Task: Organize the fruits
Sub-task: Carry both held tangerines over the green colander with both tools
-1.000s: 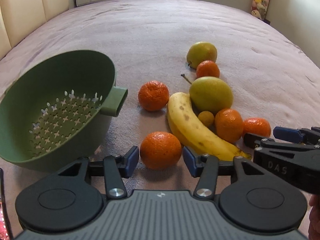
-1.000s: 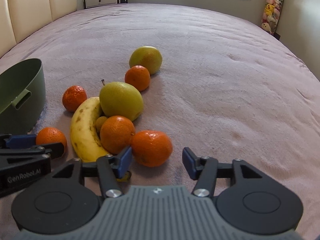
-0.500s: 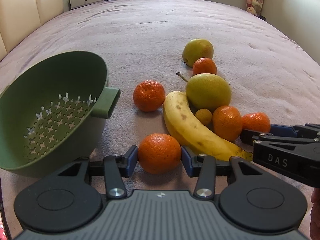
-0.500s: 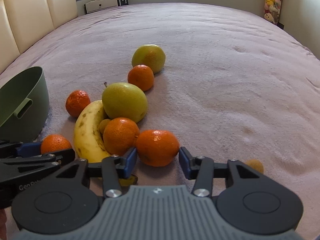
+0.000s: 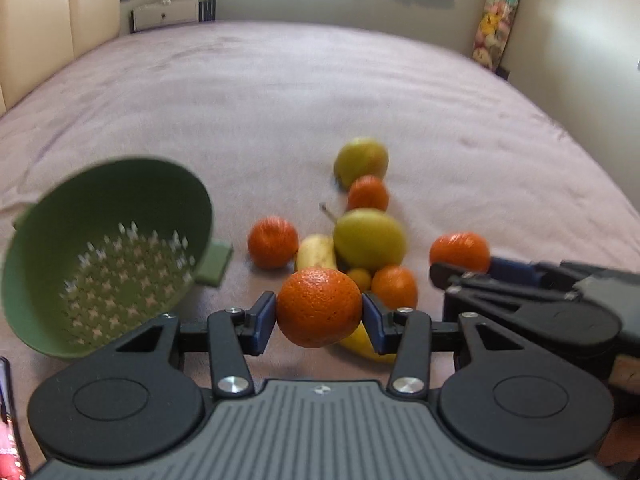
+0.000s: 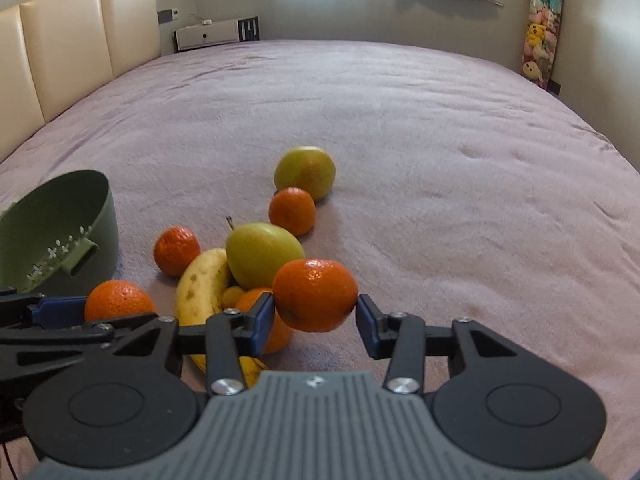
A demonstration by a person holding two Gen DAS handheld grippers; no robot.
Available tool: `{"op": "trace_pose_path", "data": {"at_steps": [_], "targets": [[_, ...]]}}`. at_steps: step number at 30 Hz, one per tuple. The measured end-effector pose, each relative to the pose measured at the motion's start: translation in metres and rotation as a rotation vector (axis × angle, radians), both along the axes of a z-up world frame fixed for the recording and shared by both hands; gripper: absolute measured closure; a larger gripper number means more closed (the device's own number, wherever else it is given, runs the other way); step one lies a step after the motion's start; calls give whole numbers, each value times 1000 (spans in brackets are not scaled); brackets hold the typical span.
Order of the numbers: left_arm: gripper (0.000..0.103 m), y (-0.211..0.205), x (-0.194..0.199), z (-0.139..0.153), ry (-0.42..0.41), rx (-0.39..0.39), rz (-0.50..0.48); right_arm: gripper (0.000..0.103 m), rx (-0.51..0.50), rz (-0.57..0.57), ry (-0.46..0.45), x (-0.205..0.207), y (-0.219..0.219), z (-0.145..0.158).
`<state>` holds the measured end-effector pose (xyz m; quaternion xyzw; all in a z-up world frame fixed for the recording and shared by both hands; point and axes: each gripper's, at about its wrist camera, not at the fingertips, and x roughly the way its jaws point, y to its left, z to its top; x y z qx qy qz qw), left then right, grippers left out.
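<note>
My left gripper [image 5: 319, 314] is shut on an orange [image 5: 319, 307] and holds it above the bedspread. The green colander [image 5: 108, 256] lies tilted on its side just left of it. My right gripper [image 6: 315, 312] is shut on a mandarin [image 6: 315, 294], also lifted off the cover. Below and behind both lie a banana [image 6: 202, 284], a green pear [image 6: 262, 254], a small yellow fruit [image 5: 359, 278] and several oranges. A second pear [image 6: 305, 174] sits farthest back with an orange [image 6: 292, 211] in front of it. Each gripper appears at the edge of the other's view.
Everything rests on a wide mauve bedspread [image 6: 440, 160] with open cover to the right of and beyond the fruit. A cream padded headboard [image 6: 72, 52] runs along the left. A hanging rack of soft toys [image 6: 540, 32] stands at the far right wall.
Both grippers closed on their oranges, which lay between open jaws a second ago. Both then rose with the fruit off the cover, so the pile now looks lower and farther away.
</note>
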<state>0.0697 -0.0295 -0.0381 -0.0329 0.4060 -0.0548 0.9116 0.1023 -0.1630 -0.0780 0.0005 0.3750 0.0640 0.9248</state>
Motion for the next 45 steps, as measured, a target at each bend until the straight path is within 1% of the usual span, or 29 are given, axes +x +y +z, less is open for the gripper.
{"op": "trace_pose_path", "data": {"at_steps": [6, 10, 13, 16, 19, 24, 29, 32, 35, 38, 41, 45], "targets": [[51, 17, -7, 33, -67, 29, 37, 61, 0, 61, -73, -6, 16, 25], [51, 36, -7, 54, -105, 35, 78, 61, 2, 144, -106, -7, 39, 40], [51, 50, -4, 63, -102, 69, 103, 61, -14, 224, -133, -9, 60, 49], [51, 66, 1, 64, -80, 82, 133, 61, -26, 304, -140, -7, 81, 57], [51, 79, 8, 61, -49, 91, 159, 61, -42, 374, -135, -2, 98, 61], [51, 91, 17, 50, -10, 183, 186, 61, -96, 493, -116, 9, 126, 61], [51, 102, 25, 38, 52, 209, 219, 62, -157, 609, -87, 22, 151, 52], [51, 107, 28, 30, 70, 233, 232, 62, -179, 673, -53, 33, 162, 43], [51, 115, 34, 20, 127, 212, 252, 62, -191, 735, -1, 45, 170, 34], [51, 120, 39, 10, 173, 195, 269, 62, -227, 793, 37, 53, 178, 26], [51, 123, 43, 2, 208, 191, 279, 62, -255, 837, 68, 60, 185, 19], [51, 129, 47, -7, 240, 191, 296, 62, -261, 870, 105, 64, 189, 12]]}}
